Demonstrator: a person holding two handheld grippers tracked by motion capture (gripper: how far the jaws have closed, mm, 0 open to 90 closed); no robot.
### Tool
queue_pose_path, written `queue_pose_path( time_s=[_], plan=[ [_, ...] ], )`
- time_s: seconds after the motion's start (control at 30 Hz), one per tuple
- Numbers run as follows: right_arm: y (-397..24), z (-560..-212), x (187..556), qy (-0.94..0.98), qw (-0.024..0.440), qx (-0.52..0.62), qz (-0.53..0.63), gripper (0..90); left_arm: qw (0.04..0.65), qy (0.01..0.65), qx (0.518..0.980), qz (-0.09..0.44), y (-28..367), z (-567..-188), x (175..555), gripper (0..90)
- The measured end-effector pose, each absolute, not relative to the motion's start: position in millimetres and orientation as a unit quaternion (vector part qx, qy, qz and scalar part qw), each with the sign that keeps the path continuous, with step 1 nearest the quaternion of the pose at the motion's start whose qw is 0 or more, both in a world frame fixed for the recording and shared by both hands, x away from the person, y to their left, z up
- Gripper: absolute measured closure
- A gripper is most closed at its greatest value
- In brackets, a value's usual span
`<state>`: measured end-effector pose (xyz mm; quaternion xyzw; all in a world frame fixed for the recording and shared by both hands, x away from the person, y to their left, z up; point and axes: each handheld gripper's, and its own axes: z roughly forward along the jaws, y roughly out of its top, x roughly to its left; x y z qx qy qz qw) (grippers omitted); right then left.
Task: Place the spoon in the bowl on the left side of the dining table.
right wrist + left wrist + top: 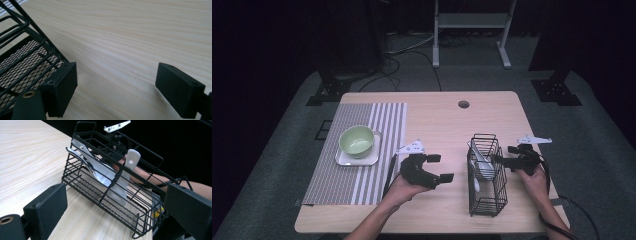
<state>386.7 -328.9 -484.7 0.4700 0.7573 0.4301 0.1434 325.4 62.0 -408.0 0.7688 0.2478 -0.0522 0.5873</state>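
The left gripper (439, 168) is held over the middle of the table's near half, its jaws spread wide with nothing between them and pointed toward the right edge. In the left gripper view the two black jaws frame a black wire basket (110, 195), which is seen just beyond them and is not touched. The right gripper (502, 156) is held near the right edge of the table (432, 125), just beside the basket's right wall; its jaws are likewise spread and empty. In the right gripper view one jaw is seen close against the basket's mesh floor and lower wires, though contact cannot be told, while the other jaw hangs over bare wood.

The basket is stood upright on the near right part of the table, its long side running from the near edge toward the far edge. Inside it, silver utensils (100, 171) are leaned against the wires, among them a flat pale handle (132, 158) rising above the rim.

Toward the left edge a striped placemat (387, 125) is laid, reaching from near the far edge almost to the near edge. On it a white square plate (343, 160) is set, and a green bowl (356, 140) is rested on that plate, well apart from both grippers.
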Motion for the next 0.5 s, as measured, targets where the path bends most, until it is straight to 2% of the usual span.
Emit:
queue_pose_path(
  time_s=[0.5],
  plan=[
    [-329, -485, 387, 0.758, 0.143, 0.468, 0.431, 16.7, 0.585, 0.247, 0.770, -0.063, 45, -408, 326, 4.1]
  ],
)
